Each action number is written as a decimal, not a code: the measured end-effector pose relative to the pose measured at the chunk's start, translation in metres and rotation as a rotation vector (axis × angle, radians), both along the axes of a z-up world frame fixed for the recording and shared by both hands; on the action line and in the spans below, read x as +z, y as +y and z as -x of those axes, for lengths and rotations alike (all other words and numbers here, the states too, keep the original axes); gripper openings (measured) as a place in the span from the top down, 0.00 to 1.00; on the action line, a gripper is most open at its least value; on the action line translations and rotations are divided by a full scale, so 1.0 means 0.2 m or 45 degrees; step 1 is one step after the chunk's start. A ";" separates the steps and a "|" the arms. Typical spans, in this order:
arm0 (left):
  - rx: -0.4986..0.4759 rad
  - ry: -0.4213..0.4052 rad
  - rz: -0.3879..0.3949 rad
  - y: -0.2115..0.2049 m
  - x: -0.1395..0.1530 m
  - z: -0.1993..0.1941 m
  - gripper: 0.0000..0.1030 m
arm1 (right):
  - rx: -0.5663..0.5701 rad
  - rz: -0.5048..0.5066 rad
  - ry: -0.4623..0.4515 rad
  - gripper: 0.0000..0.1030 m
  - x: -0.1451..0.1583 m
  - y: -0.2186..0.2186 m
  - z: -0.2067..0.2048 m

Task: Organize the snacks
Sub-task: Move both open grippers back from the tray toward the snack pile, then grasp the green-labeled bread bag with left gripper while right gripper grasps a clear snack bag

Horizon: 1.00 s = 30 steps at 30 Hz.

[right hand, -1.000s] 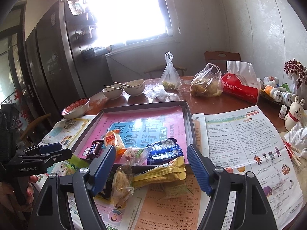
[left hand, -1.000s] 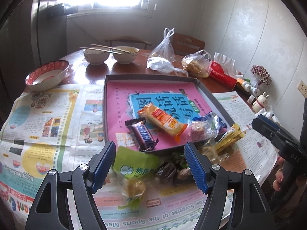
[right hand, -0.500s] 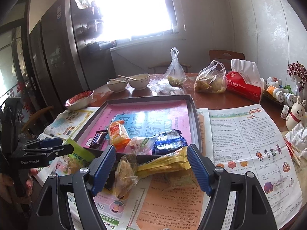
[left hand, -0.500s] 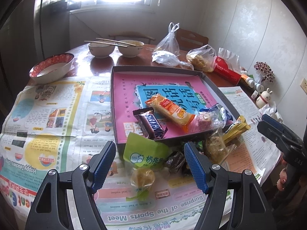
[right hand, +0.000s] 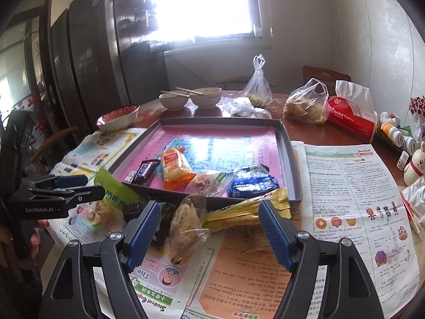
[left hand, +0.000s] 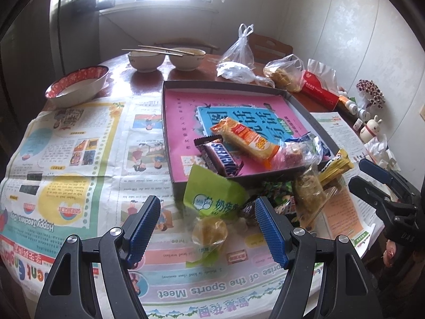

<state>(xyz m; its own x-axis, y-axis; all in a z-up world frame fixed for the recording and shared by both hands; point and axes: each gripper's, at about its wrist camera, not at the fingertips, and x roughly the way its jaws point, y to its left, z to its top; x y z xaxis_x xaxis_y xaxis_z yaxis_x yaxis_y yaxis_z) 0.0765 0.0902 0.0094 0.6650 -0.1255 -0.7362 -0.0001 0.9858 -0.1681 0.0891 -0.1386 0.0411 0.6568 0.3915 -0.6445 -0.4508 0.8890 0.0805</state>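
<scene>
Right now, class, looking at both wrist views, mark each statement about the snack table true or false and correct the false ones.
1. The Snickers bar lies inside the tray. True.
2. The green pouch lies wholly inside the tray. False: it leans on the tray's near wall, outside.
3. The left tool grips a snack. False: it is open, holding nothing.
4. Chopsticks rest across a bowl. True.
5. The yellow packet sits outside the tray. True.
</scene>
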 end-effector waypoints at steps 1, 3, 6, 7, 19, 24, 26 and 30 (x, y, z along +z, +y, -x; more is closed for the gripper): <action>0.002 0.000 -0.004 0.01 0.00 0.00 0.27 | 0.006 0.007 0.004 0.27 -0.01 0.01 0.00; 0.003 0.003 -0.012 0.01 -0.01 0.01 0.27 | 0.017 0.025 0.008 0.27 -0.03 0.03 0.01; 0.009 0.008 -0.016 0.03 -0.02 0.02 0.27 | 0.025 0.054 0.004 0.27 -0.05 0.05 0.01; 0.009 0.011 -0.018 0.03 -0.03 0.02 0.27 | 0.028 0.060 0.004 0.27 -0.05 0.06 0.01; -0.009 0.089 -0.050 0.00 -0.11 -0.01 0.27 | 0.055 0.252 -0.030 0.27 -0.16 0.19 0.02; -0.003 0.110 -0.066 0.00 -0.14 -0.03 0.27 | 0.068 0.323 -0.059 0.27 -0.20 0.24 0.02; -0.013 0.122 -0.073 -0.01 -0.16 -0.03 0.27 | 0.078 0.343 -0.065 0.27 -0.21 0.26 0.02; -0.030 0.129 -0.083 -0.03 -0.17 -0.04 0.27 | 0.102 0.352 -0.045 0.33 -0.24 0.29 0.01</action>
